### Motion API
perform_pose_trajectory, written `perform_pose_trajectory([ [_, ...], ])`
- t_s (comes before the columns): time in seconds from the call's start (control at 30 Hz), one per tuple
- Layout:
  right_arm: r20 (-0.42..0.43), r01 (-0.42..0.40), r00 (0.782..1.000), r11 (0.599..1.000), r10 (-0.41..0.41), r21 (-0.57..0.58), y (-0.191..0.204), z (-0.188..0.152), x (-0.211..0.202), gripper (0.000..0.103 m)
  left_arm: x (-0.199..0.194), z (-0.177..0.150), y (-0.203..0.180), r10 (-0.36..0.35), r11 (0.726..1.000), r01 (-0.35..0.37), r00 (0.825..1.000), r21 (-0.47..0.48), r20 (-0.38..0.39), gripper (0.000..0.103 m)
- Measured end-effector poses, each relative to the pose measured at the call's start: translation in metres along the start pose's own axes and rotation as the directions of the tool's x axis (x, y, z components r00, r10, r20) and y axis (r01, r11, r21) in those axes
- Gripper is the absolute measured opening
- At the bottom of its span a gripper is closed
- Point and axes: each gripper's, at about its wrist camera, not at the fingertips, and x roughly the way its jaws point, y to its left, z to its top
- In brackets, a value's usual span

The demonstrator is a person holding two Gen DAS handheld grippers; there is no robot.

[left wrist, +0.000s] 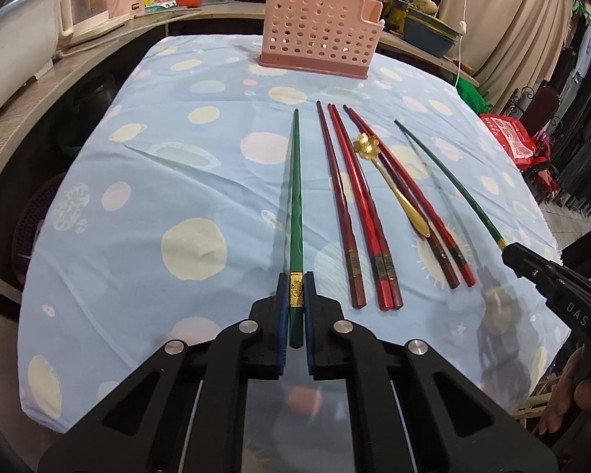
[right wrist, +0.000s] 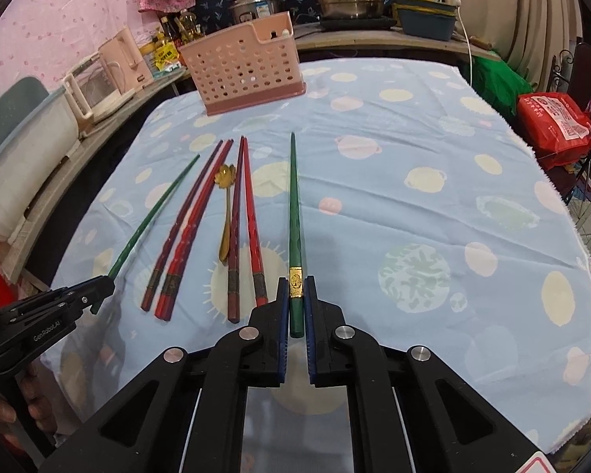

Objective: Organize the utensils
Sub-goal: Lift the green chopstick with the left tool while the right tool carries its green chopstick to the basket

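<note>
My left gripper (left wrist: 296, 282) is shut on a green chopstick (left wrist: 295, 197) near its gold band; it also shows in the right wrist view (right wrist: 98, 289). My right gripper (right wrist: 296, 285) is shut on a second green chopstick (right wrist: 294, 213); it shows at the right edge of the left wrist view (left wrist: 510, 250). Between them several red chopsticks (left wrist: 358, 201) (right wrist: 252, 220) and a gold flower spoon (left wrist: 390, 179) (right wrist: 225, 213) lie on the blue dotted cloth. A pink perforated utensil holder (left wrist: 321, 33) (right wrist: 244, 65) stands at the table's far end.
The table's cloth (left wrist: 157, 165) drops off at the edges. A curved counter (left wrist: 39, 90) with appliances and bottles runs along the left and back. A red bag (right wrist: 551, 126) and a green bundle sit to the right.
</note>
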Motion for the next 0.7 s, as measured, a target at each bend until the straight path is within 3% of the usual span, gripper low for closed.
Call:
perform_pose_trajectory([
  [0.4, 0.159, -0.023, 0.987, 1.0, 0.022, 0.005, -0.004, 0.033, -0.065, 0.007, -0.064, 0.026, 0.003, -0.006, 1.0, 0.007, 0.992, -0.013, 0.128, 0.007],
  [0.7, 0.294, -0.007, 0.955, 0.998, 0.027, -0.069, 0.007, 0.082, -0.103, 0.007, -0.107, 0.078, -0.001, 0.01, 1.0, -0.015, 0.964, 0.016, 0.266, 0.007],
])
